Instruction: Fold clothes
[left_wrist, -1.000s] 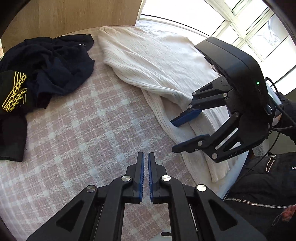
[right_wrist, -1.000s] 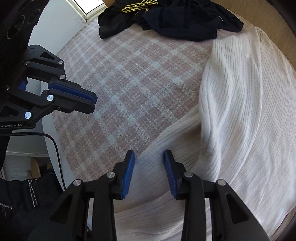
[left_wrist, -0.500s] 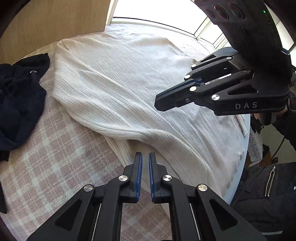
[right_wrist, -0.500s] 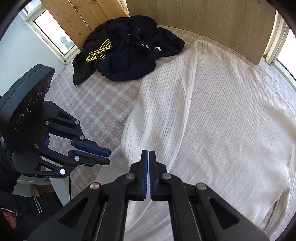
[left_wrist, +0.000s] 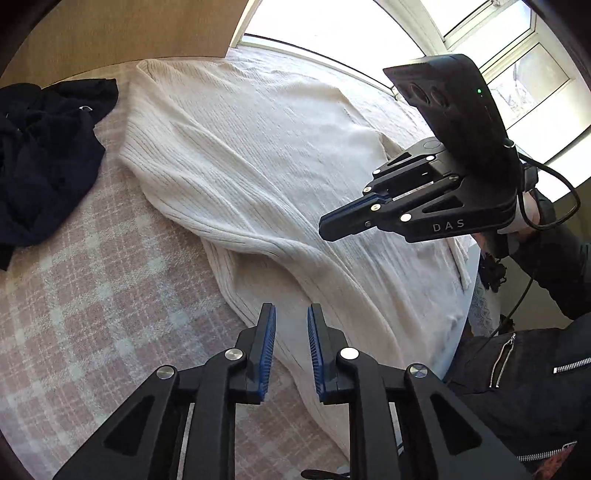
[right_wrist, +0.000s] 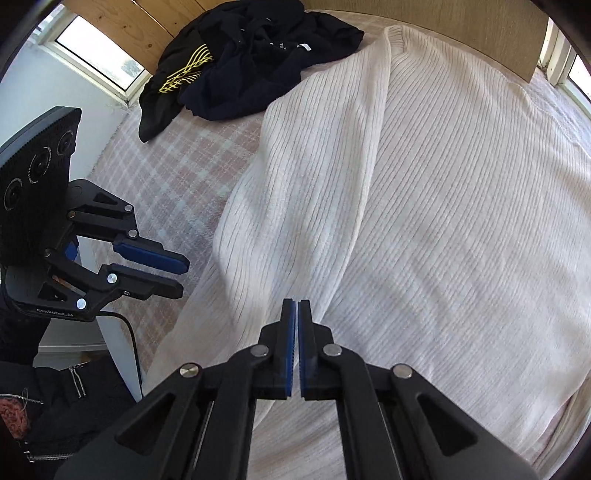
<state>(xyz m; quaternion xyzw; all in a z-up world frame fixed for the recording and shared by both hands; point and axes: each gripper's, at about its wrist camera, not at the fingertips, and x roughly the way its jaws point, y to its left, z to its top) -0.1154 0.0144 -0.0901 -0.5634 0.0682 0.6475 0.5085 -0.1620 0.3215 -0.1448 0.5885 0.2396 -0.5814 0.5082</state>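
**Getting ready to grab the white sweater's sleeve**

A big white sweater (right_wrist: 424, 192) lies spread flat on the bed (left_wrist: 92, 295), which has a pink checked cover. It fills most of the bed, and its neck is up by the wooden headboard edge. One long sleeve (left_wrist: 258, 280) runs down toward the near edge of the bed. A pile of dark clothes (right_wrist: 251, 55) sits in the far corner, touching the sweater's shoulder.

No fold is made yet, so the folding looks like it is only starting. The next move, I think, is to pinch the sleeve and lift it over onto the body of the sweater. The pinch should catch only the sleeve, not the bed cover under it.

The left gripper (left_wrist: 291, 345) hangs over the sleeve. Its jaws have just been opening and now stand a little apart, with nothing between them.

The right gripper (right_wrist: 296, 347) hangs above the sweater with its jaws pressed together. It holds nothing.
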